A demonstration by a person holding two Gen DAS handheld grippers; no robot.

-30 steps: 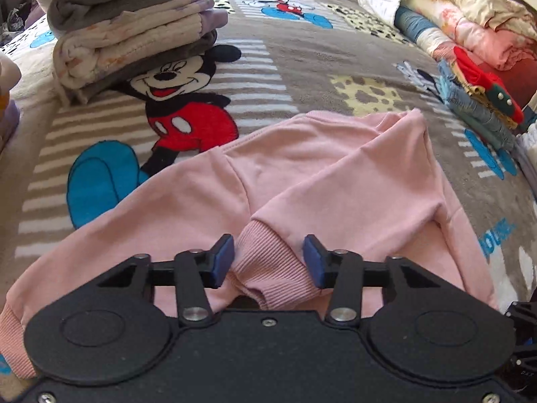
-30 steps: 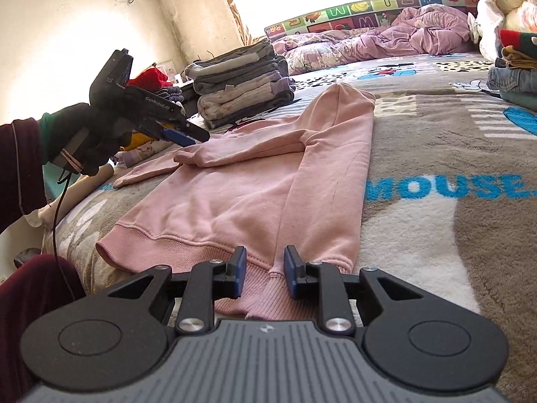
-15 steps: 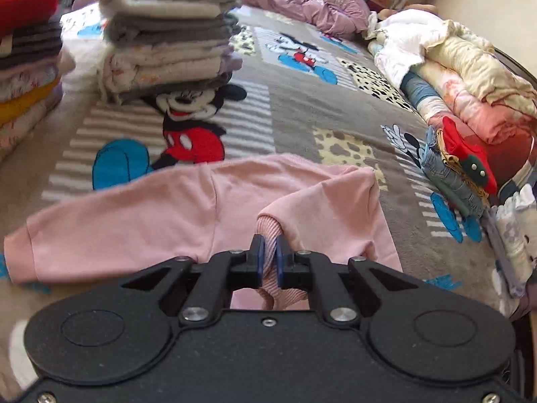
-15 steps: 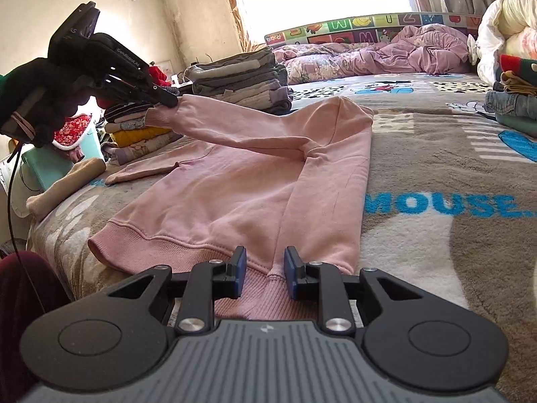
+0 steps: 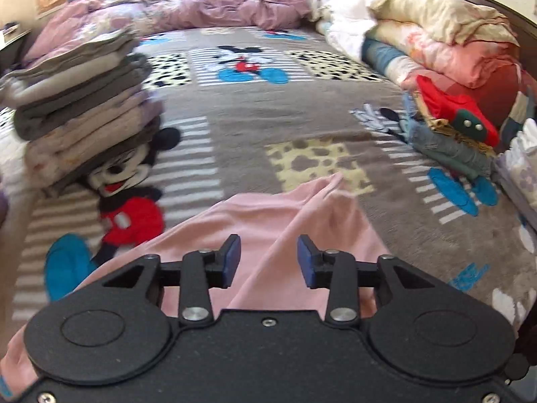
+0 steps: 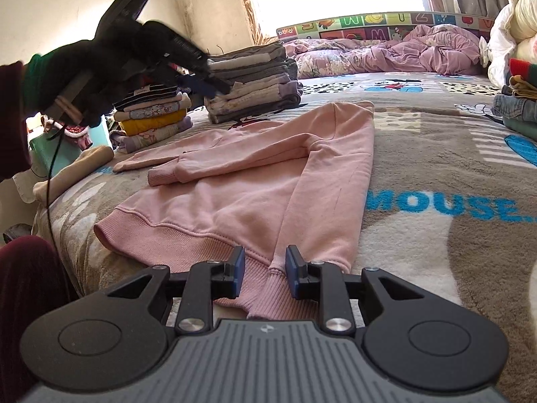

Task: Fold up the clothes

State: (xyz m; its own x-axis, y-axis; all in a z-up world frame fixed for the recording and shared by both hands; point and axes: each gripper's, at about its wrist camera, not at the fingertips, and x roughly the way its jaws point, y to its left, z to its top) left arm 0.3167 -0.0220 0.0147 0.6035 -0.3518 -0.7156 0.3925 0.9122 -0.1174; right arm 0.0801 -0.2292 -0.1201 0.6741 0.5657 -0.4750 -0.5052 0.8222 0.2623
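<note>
A pink sweatshirt [image 6: 255, 181] lies flat on the cartoon-print blanket, one sleeve [image 6: 235, 158] folded across its chest with the cuff at the left. In the right wrist view my left gripper [image 6: 214, 87] hangs in the air above the sweatshirt's left side, held by a gloved hand. In its own view the left gripper [image 5: 268, 260] is open and empty, over the sweatshirt [image 5: 268, 221]. My right gripper [image 6: 262, 270] stands open at the ribbed hem [image 6: 268, 288], a fingertip on either side of the hem's side seam, not closed on it.
A stack of folded grey and beige clothes [image 5: 77, 114] [image 6: 255, 87] stands at the far left. A smaller colourful stack [image 6: 151, 117] sits beside it. Piled clothes and bedding [image 5: 453, 100] line the right side. A purple duvet [image 6: 386, 53] lies at the headboard.
The left gripper closed on the sleeve cuff, lifted it, then opened and let it go. The sleeve now lies across the chest and the left gripper has risen. The right gripper stayed put.
</note>
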